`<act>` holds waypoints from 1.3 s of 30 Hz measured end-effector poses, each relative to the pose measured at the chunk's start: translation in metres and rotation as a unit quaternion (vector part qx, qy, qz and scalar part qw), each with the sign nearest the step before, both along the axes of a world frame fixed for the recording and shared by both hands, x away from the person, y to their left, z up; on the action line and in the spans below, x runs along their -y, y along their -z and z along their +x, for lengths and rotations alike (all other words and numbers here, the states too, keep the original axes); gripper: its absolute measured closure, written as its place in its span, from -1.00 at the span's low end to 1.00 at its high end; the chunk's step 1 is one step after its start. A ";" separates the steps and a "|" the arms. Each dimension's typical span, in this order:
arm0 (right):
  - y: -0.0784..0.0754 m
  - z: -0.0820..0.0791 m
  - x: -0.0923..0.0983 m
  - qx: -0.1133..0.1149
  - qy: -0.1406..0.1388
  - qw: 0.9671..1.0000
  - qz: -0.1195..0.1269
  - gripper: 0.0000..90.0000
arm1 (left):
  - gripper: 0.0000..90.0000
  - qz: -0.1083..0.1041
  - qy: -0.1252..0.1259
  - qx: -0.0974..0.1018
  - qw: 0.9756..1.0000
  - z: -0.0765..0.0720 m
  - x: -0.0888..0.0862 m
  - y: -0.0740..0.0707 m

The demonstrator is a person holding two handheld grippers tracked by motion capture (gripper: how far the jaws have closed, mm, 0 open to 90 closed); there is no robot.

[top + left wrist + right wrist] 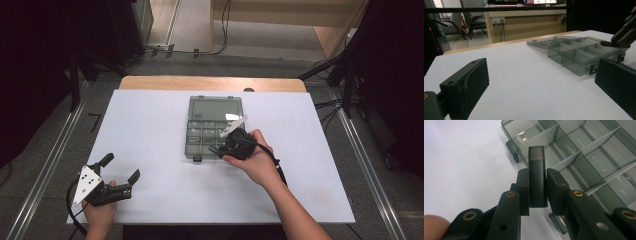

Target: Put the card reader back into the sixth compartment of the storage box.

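smoky translucent plastic organizer box [210, 132] lies open mid-counter, lid flat behind it. right tool [537, 185] pinches a small dark block [537, 173] over the box's front left corner compartments, beside the latch edge. left tool [120, 171] rests spread at the white counter [150, 130] front-left corner, well apart, bare surface between.
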State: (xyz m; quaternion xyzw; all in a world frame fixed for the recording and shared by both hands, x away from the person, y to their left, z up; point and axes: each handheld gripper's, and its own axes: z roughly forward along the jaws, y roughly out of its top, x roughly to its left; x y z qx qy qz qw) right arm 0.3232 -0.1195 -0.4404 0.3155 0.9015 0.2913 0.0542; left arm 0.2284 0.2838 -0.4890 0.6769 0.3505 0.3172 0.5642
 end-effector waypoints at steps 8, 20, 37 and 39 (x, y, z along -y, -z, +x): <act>0.000 0.003 -0.003 0.002 0.007 1.000 0.003 0.58 | -1.00 0.000 0.000 0.000 1.000 0.000 0.000 0.000; 0.002 0.004 -0.007 0.008 0.027 1.000 0.012 0.58 | -1.00 0.001 0.001 0.000 1.000 0.000 0.000 0.000; 0.004 0.008 -0.010 0.009 0.047 0.998 0.028 0.58 | -1.00 0.000 0.001 0.000 1.000 0.000 0.000 0.000; 0.005 0.009 -0.011 0.009 0.045 0.999 0.027 0.58 | -1.00 0.000 0.001 -0.001 1.000 0.000 0.000 0.000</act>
